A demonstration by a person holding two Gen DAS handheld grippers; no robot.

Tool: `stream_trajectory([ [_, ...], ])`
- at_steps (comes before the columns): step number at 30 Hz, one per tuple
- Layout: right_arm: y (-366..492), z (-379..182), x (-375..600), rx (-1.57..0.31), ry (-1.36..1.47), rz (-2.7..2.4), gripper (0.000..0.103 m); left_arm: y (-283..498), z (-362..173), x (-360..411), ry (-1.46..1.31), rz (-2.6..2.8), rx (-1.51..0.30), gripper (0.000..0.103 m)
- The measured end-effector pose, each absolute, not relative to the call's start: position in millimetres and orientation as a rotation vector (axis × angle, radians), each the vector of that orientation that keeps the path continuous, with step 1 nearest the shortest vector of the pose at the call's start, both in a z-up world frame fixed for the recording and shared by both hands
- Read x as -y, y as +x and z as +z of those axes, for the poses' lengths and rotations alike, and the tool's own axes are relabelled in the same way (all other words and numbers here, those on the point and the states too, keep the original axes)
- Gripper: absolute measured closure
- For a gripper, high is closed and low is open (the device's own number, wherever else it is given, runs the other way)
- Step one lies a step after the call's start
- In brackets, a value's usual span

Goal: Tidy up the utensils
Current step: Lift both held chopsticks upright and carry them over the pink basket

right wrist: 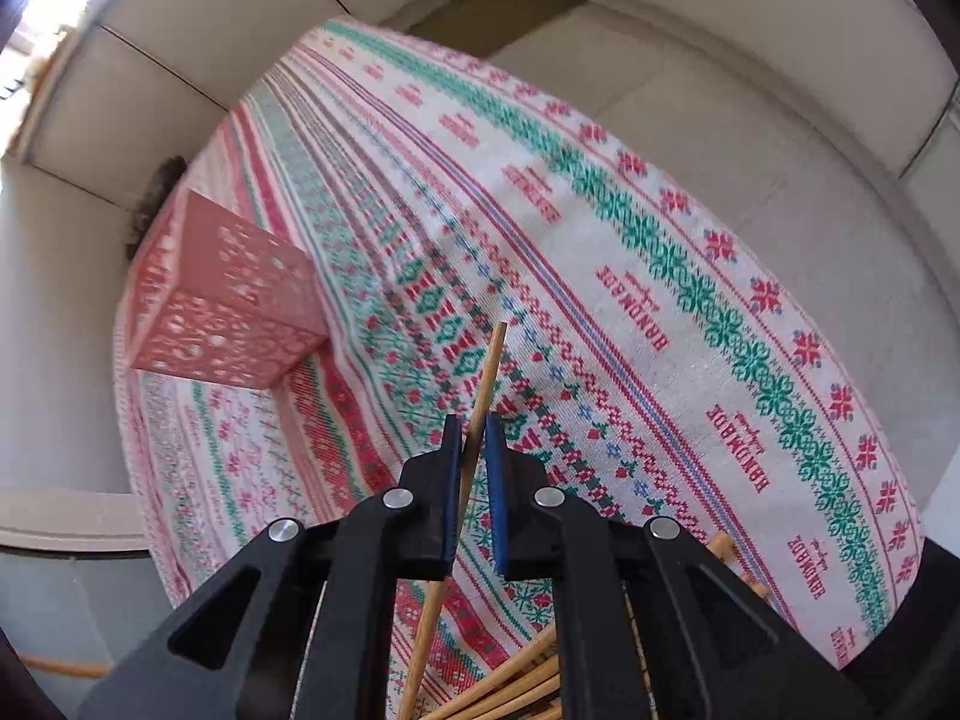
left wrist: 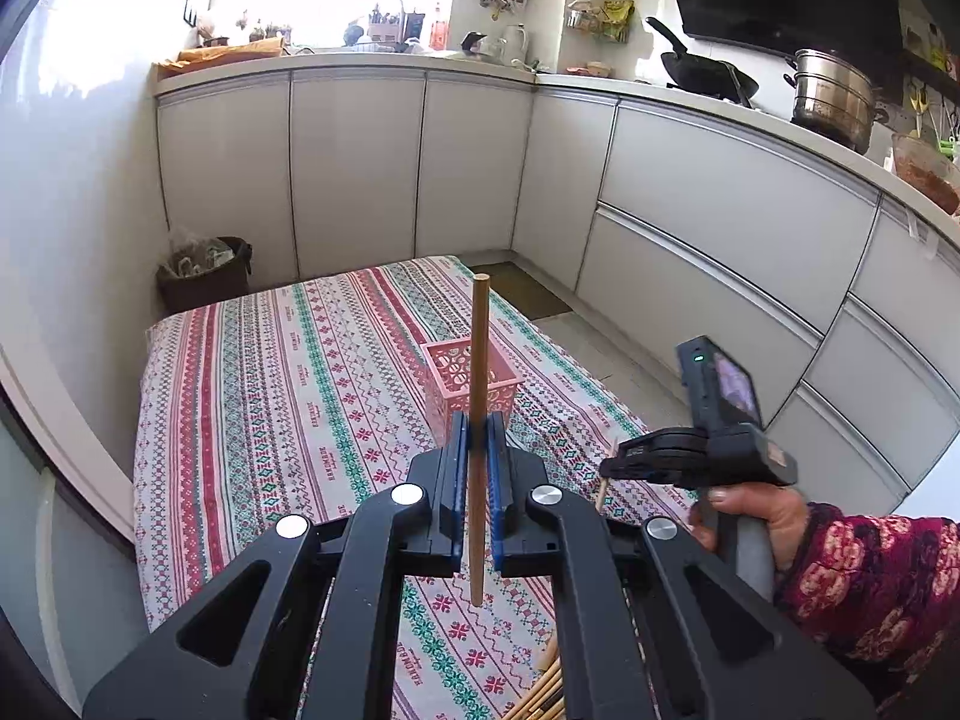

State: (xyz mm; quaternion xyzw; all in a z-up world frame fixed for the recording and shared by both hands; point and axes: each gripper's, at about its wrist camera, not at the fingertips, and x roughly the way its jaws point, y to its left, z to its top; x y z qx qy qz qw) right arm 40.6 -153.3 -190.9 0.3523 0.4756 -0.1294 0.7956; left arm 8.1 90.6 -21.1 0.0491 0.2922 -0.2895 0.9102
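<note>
The word "HANDMADE" is woven in red, repeated in rows, on the tablecloth (right wrist: pixel 600 210); in the right wrist view it is seen upside down. In the left wrist view the lettering on the tablecloth (left wrist: pixel 270 372) is too small to be read.

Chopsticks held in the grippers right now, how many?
2. One chopstick stands upright in the left gripper; another is tilted in the right gripper. More lie in a partly hidden pile.

Black claw (left wrist: pixel 477 438) arms with silver screws, blue pads (left wrist: pixel 493 480); hand (left wrist: pixel 756 522) in floral maroon sleeve (left wrist: pixel 870 588)
</note>
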Motion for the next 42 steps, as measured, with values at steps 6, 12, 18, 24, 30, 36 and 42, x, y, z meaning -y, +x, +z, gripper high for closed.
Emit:
stream_trajectory([
  [6,-18,-76,139,-0.764,0.592,-0.150,0.097,-32,5,-72,0.073,-0.522,-0.469,0.098],
  [12,-85,26,123,-0.527,0.417,-0.065,0.097,-83,45,-55,0.102,-0.465,-0.374,0.098],
  [18,-114,79,130,-0.425,0.387,-0.012,0.097,-112,76,-41,0.133,-0.402,-0.305,0.098],
  [24,-113,108,135,-0.372,0.367,0.024,0.097,-105,89,-39,0.114,-0.373,-0.306,0.098],
  [30,-89,114,139,-0.343,0.364,0.033,0.097,-66,84,-37,0.074,-0.366,-0.350,0.098],
  [36,-35,105,143,-0.348,0.360,0.019,0.097,-7,78,-32,0.021,-0.362,-0.367,0.098],
  [42,21,101,147,-0.334,0.342,0.001,0.097,44,75,-18,0.018,-0.361,-0.340,0.098],
])
